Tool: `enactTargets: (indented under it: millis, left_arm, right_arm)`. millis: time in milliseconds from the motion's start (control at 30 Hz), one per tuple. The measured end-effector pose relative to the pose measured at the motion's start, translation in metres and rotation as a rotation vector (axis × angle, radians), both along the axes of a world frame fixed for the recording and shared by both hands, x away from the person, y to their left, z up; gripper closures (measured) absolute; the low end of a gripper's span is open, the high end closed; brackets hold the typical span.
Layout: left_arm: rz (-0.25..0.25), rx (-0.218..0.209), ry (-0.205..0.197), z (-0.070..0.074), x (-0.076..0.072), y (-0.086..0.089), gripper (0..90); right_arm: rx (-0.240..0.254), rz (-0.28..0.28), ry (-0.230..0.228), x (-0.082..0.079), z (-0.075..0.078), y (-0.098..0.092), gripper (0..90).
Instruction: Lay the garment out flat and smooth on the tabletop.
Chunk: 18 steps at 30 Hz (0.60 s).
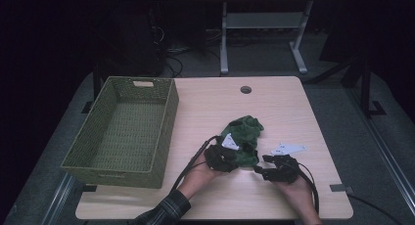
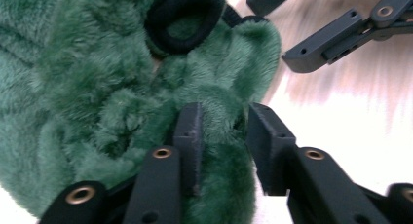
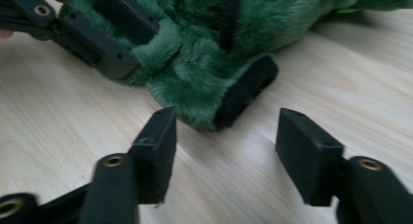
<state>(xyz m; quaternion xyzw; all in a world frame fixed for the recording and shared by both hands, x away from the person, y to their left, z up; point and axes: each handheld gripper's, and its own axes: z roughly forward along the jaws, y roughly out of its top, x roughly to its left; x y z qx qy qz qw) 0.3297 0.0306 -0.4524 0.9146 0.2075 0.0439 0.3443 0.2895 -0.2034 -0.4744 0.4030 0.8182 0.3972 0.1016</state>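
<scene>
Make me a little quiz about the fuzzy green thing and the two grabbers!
1. What colour is the cuff on the fuzzy green garment?
2. True or false: the garment lies inside the woven basket.
3. Which gripper has green fur between its jaws: left gripper or right gripper?

Key
1. Black.
2. False; it lies on the table, right of the basket.
3. The left; the right one's jaws stand open over bare wood near the cuff.

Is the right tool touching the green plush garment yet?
Apart. In the right gripper view, the right tool has bare tabletop between its jaws, and the black cuff of the green plush garment ends just ahead of the jaw tips.
</scene>
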Motion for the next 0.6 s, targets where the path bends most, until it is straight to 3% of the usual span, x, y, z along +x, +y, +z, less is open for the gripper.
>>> enactTargets:
  millis: [200, 333, 533, 600]
  left_arm:
    - [0.002, 0.003, 0.0, -0.001, 0.003, 0.003, 82.4]
    - [0.008, -0.027, 0.022, -0.002, 0.003, 0.003, 87.2]
    - [0.0, -0.073, 0.041, 0.005, 0.003, 0.005, 87.7]
    - [-0.01, -0.091, 0.04, 0.013, 0.001, 0.007, 87.7]
  right_arm:
    - [0.002, 0.017, -0.023, 0.004, -0.003, 0.007, 65.2]
    - [-0.007, 0.014, -0.021, 0.005, -0.003, 0.007, 79.0]
    - [-0.022, 0.011, -0.038, 0.003, 0.002, 0.007, 82.1]
    - [-0.02, 0.011, -0.053, 0.002, 0.008, 0.004, 82.4]
